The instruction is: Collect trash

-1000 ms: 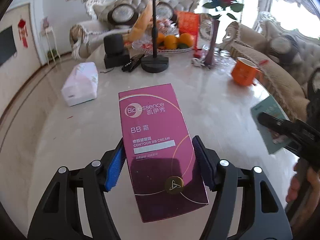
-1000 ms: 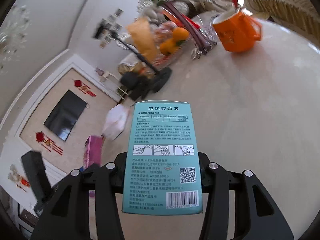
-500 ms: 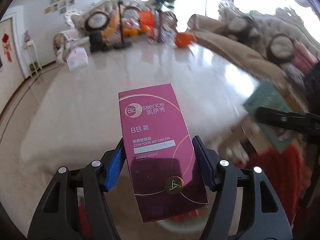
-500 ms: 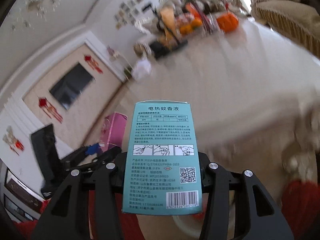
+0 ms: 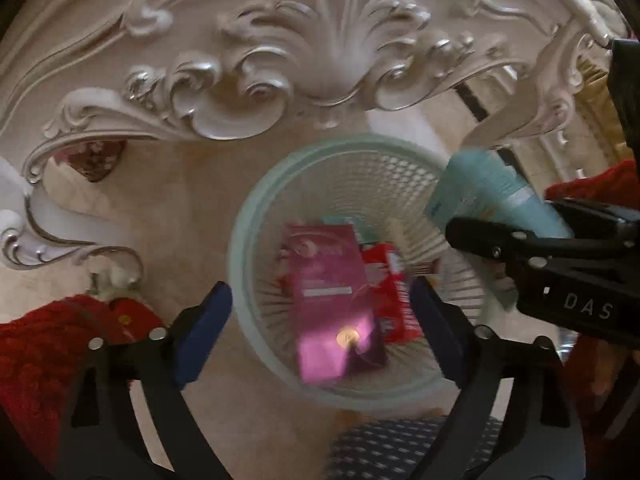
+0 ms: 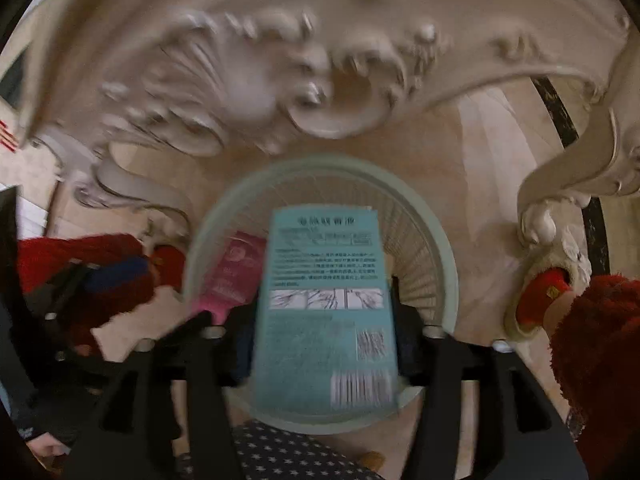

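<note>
Both grippers point down over a pale green mesh waste basket on the floor. My left gripper has its jaws opening wide. The magenta BB cream box is blurred, clear of both blue pads and dropping inside the basket. My right gripper is also opening. The teal box is still upright between its fingers above the basket mouth. A red wrapper lies in the basket.
The carved white table apron hangs just above and behind the basket, with a curved table leg to the right. Red fuzzy cloth and a red slipper flank the basket. Star-patterned dark fabric lies at the near edge.
Both grippers swung off the tabletop and down to the floor basket. The left jaws spread and let the magenta box go. The right jaws widened around the teal box.
</note>
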Tool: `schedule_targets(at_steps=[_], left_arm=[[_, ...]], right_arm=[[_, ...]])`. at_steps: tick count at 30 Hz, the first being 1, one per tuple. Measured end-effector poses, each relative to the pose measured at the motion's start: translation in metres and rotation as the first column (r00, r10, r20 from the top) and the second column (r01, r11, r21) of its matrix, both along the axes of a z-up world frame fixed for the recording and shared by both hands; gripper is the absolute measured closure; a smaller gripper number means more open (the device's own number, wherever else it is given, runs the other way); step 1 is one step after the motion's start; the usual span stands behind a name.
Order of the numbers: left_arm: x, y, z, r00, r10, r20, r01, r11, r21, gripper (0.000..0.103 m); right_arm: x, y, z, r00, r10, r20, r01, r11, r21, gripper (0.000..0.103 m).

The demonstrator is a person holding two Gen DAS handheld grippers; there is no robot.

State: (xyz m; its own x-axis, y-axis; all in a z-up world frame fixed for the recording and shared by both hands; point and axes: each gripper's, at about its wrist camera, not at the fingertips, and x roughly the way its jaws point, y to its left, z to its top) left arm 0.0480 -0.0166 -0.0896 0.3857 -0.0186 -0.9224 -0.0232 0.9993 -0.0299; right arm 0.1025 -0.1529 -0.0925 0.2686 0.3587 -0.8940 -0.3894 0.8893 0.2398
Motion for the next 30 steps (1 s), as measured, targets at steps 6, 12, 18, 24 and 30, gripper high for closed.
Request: schedule_targets(at_steps=[6, 12, 18, 24, 30], left_arm=[[-0.016, 0.012, 0.009, 0.998, 0.063, 0.014, -0.062, 0.997, -0.048, 0.009], [-0.036, 0.007, 0.047, 0.991, 0.049, 0.127, -0.052, 0.998, 0.022, 0.009], [-0.060, 0.004, 0.077, 0.971, 0.064, 0.228, -0.071, 0.997, 0.019, 0.009], [-0.069, -0.002, 0.101, 0.951, 0.064, 0.303, -0.076, 0.997, 0.027, 0.009], [-0.079, -0.006, 0.114, 0.942, 0.055, 0.330, -0.069, 0.997, 0.031, 0.009]], right_arm=[[-0.019, -0.026, 0.009, 0.997, -0.072, 0.012, 0.072, 0.997, -0.001, 0.010], [-0.044, -0.040, 0.044, 0.985, -0.089, 0.150, 0.090, 0.996, 0.002, 0.009], [-0.069, -0.046, 0.063, 0.969, -0.102, 0.227, 0.093, 0.994, 0.049, 0.008], [-0.086, -0.049, 0.081, 0.955, -0.132, 0.267, 0.115, 0.990, 0.078, 0.008], [-0.093, -0.051, 0.093, 0.937, -0.150, 0.315, 0.131, 0.988, 0.082, 0.008]])
